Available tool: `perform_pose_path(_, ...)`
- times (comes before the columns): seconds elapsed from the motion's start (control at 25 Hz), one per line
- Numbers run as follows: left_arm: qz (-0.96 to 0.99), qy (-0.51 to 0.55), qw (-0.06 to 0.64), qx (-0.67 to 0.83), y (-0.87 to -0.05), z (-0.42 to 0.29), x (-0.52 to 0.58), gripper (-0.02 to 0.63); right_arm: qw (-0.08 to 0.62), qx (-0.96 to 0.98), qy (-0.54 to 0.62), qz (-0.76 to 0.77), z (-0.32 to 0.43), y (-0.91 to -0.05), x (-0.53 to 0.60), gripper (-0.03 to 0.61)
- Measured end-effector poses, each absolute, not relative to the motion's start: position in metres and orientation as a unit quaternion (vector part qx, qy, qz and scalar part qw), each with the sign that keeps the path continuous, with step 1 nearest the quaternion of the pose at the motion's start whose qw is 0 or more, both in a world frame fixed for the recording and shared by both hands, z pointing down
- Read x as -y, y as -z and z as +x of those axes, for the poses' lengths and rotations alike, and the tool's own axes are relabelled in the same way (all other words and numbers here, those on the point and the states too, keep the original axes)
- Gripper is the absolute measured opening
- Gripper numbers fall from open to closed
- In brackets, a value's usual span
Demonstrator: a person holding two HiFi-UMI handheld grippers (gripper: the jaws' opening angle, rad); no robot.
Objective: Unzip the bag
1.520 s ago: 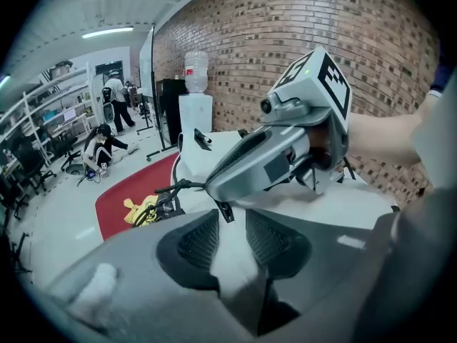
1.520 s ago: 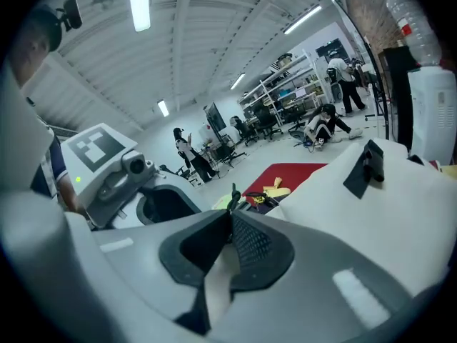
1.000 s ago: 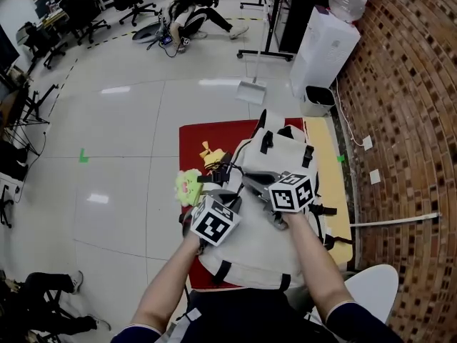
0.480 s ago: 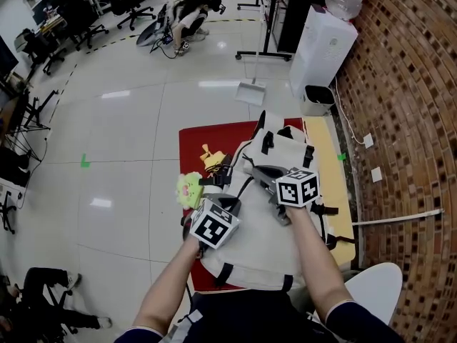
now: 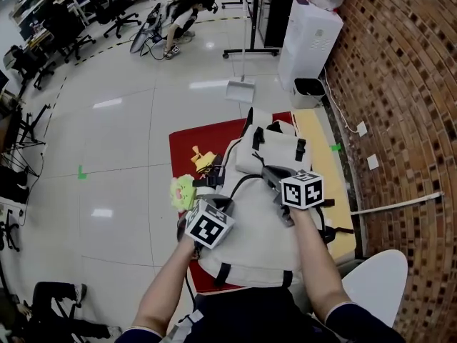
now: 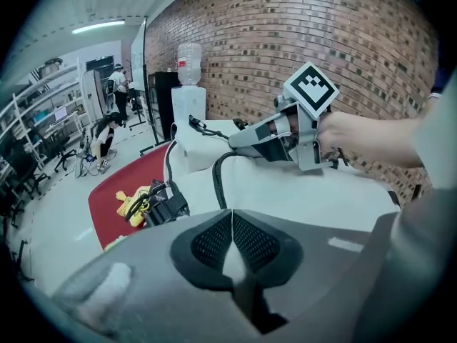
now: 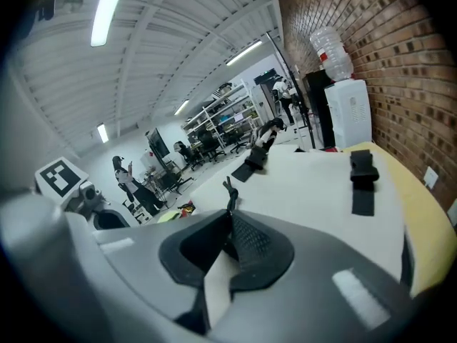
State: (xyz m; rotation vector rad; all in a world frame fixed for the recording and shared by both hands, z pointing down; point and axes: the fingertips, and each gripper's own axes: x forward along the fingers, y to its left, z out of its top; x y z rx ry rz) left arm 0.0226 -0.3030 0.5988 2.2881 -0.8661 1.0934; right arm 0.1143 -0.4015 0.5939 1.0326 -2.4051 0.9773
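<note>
Right gripper view shows the right gripper [image 7: 230, 214] with its jaws shut tight on the black zip pull [image 7: 229, 190] of the white bag [image 7: 314, 191]. To do this step well, I think the pull should slide slowly along the zip line, low and flat, not up and away. The other side should hold the bag down so the cloth does not bunch up.

The bag lies flat on a red mat [image 5: 184, 138], just in front of the person. At the bag's left edge, the left gripper [image 6: 230, 215] has its jaws pressed together. I cannot tell if a bit of cloth is pinched there. Both arms reach forward over the bag, the right one further out, and both point away from the body.
</note>
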Motion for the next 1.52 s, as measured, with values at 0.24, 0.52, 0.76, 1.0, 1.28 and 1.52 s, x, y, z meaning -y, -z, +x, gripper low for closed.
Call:
perform_pose_path(0.24, 0.834, -0.41, 0.219, 0.296, -0.603, 0.023, 0.304, 0.011, 0.183, 0.822, -0.356, 0.405, 0.157, -0.601, 0.391, 0.025)
perform_pose_path(0.52, 0.848, -0.408, 0.188, 0.281, -0.585, 0.033, 0.313, 0.017, 0.2, 0.802, -0.355, 0.437, 0.198, -0.603, 0.379, 0.025)
perform_pose_path(0.76, 0.865, -0.386, 0.151, 0.283, -0.556, 0.049, 0.334, 0.015, 0.196, 0.79, -0.368, 0.45, 0.221, -0.604, 0.364, 0.025)
perform_pose_path(1.0, 0.909, -0.364, 0.065, 0.192, -0.547, 0.131, 0.343, 0.099, 0.186, 0.784, -0.378, 0.456, 0.233, -0.603, 0.355, 0.026)
perform_pose_path(1.28, 0.885, -0.458, -0.051, 0.069, -0.588, 0.203, 0.34, 0.129, 0.158, 0.794, -0.375, 0.452, 0.232, -0.589, 0.355, 0.022)
perform_pose_path(1.52, 0.856, -0.512, -0.044, 0.047, -0.614, 0.199, 0.347, 0.076, 0.139, 0.798, -0.387, 0.44, 0.23, -0.589, 0.363, 0.021)
